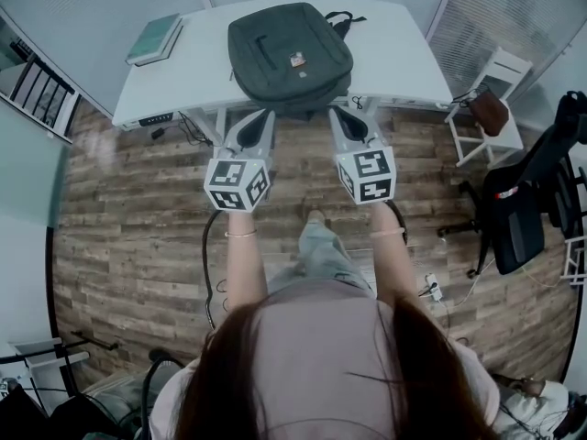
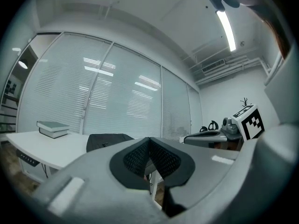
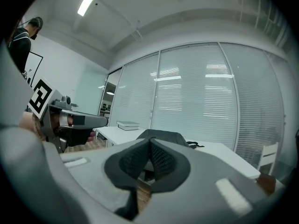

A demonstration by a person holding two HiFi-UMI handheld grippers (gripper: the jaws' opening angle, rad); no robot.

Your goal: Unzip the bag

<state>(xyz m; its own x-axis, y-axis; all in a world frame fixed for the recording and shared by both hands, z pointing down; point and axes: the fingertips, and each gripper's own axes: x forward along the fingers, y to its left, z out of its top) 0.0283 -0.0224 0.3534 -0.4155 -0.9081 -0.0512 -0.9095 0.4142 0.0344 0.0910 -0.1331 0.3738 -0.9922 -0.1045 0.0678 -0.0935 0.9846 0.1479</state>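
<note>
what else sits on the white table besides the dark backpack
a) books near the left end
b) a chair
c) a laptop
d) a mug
a: a small stack of books lies near the left end of the table, apart from the backpack; no laptop or mug shows on it.

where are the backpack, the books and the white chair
backpack (image 1: 289, 55), head view, middle of its dark top panel
books (image 1: 154, 39), head view, cover of the top book, at the table's left corner
white chair (image 1: 507, 64), head view, its backrest, right of the table
</note>
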